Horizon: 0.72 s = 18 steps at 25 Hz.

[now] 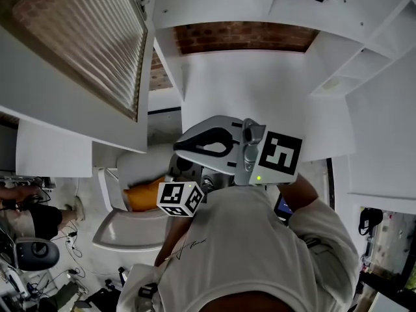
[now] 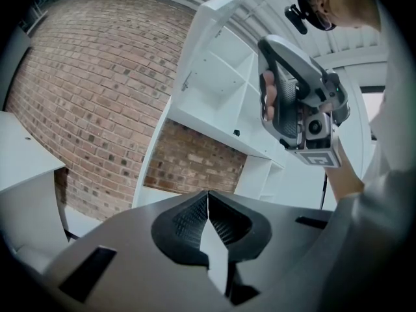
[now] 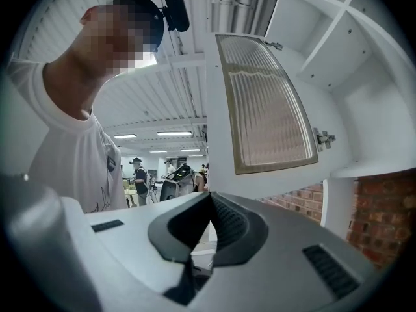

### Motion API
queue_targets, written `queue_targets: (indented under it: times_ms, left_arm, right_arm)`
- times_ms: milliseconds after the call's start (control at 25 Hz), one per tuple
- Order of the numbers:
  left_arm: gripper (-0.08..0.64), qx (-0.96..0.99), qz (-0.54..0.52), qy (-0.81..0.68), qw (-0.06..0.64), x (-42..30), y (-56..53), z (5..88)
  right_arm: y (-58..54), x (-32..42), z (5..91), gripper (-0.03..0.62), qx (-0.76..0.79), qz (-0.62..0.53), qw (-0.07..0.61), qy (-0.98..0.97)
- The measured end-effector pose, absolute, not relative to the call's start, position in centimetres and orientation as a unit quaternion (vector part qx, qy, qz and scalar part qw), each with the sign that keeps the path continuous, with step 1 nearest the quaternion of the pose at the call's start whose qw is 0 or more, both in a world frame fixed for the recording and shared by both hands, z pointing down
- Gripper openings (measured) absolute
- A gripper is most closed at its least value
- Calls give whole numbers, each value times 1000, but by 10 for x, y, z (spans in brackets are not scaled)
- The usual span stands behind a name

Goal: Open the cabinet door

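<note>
In the head view, the cabinet door (image 1: 84, 38) stood swung out at 10 o'clock from you. In the left gripper view, your left gripper (image 2: 208, 197) had its fingers together and empty. In the right gripper view, your right gripper (image 3: 209, 197), nearer and pinched shut on nothing, had the door at 1 o'clock, upright, ribbed glass framed in white.

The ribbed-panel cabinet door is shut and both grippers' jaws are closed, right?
No: the cabinet door stands swung open, clear of the shelves, as the right gripper view shows. The left gripper and right gripper do have their jaws closed, with nothing between them.
</note>
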<state>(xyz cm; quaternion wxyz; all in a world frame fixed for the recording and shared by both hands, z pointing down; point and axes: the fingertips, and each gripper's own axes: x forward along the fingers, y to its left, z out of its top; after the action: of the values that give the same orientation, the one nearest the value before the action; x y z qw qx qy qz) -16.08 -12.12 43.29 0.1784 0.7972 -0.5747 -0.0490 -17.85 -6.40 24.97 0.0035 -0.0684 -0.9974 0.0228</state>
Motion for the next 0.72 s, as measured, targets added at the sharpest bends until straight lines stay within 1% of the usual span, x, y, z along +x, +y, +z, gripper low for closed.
queue_targets:
  times_ms: [360,720]
  left_arm:
    - [15,802,-47,-568,178,-153,-124,433]
    - [15,808,-46,-562,170,-145,-125,427]
  right_arm:
    - [-73,-168,254,25,-51,29,1,-998]
    - [-80,-154,265,25,-35,23,20,-999]
